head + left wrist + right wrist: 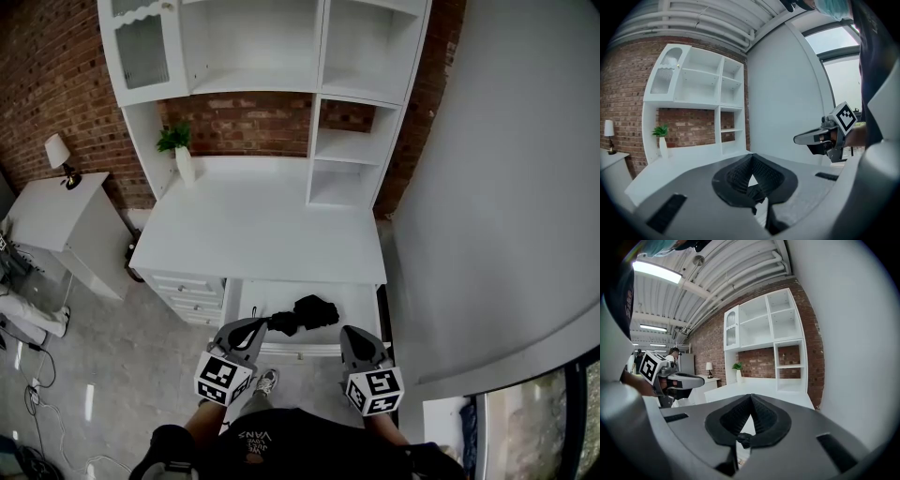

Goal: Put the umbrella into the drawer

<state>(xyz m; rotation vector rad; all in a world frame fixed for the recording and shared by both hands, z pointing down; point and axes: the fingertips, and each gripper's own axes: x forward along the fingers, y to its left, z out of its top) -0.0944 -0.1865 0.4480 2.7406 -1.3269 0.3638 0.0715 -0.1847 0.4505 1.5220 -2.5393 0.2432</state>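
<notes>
— How did the claws stand?
— Left gripper (pixel 266 322) and right gripper (pixel 349 331) were both pressed together, pinching nothing, over the open drawer's (pixel 246 302) front edge.
— The umbrella (pixel 309 310)?
— Folded, lying in the drawer, close to the left tips, with bare drawer floor on either side.
— Beyond?
— A white desk top (pixel 262 234), a plant (pixel 175 140) at its back, shelves (pixel 272 47) and a brick wall (pixel 56 75).

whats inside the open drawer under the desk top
A black umbrella lies on the white bottom of the drawer. The drawer's back part runs under the desk top, hidden; the left claw and right claw cover bits of its front.
</notes>
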